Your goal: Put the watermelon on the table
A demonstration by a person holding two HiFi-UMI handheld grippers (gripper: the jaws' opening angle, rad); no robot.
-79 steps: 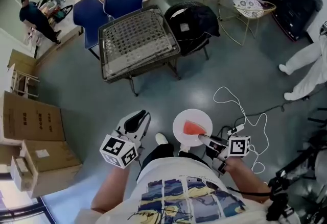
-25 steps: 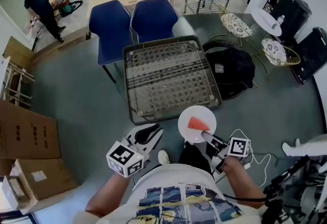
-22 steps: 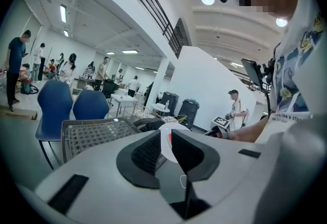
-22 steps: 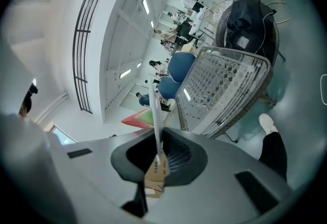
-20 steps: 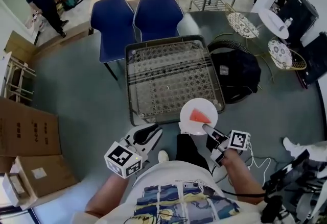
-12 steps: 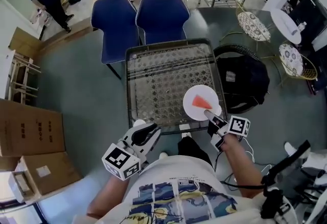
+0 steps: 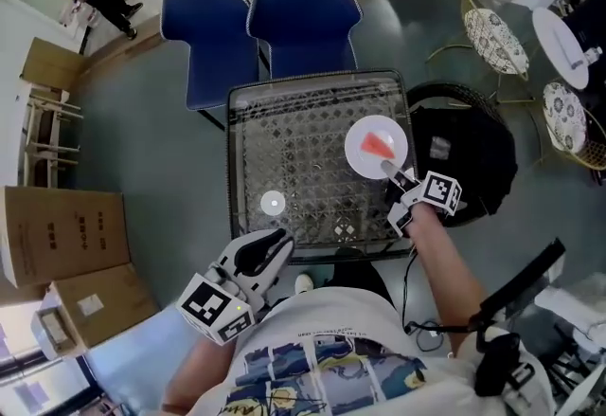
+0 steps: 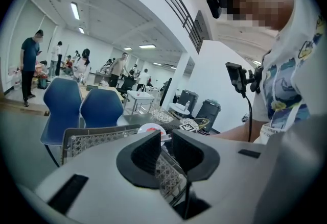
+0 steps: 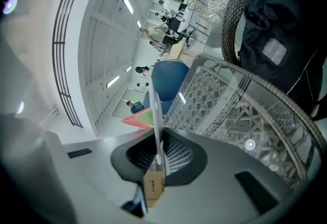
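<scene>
Watermelon: one red wedge, laid on a white plate that is held over the right part of the table; whether the plate touches the tabletop cannot be told.
Plate: one, round and white; it is gripped at its near rim.
Right gripper: fingers are clenched on the plate's rim, which is seen edge-on between them in the right gripper view.
Left gripper: it is held just off the table's near edge; its fingers are slightly parted and nothing is gripped between them.
Table: one, square, with a clear top over a woven lattice; one small white disc lies on it, well apart from the plate.
Chairs: two blue chairs are set side by side at the table's far edge.
Bag: one black bag is seen just right of the table.
Boxes: cardboard boxes are stacked on the floor at the left; their count cannot be told.
Marker cubes: two, one on each gripper, each printed with black-and-white square patterns.
Writing: a small tan tag below the right fingers bears print too small to be read.
</scene>
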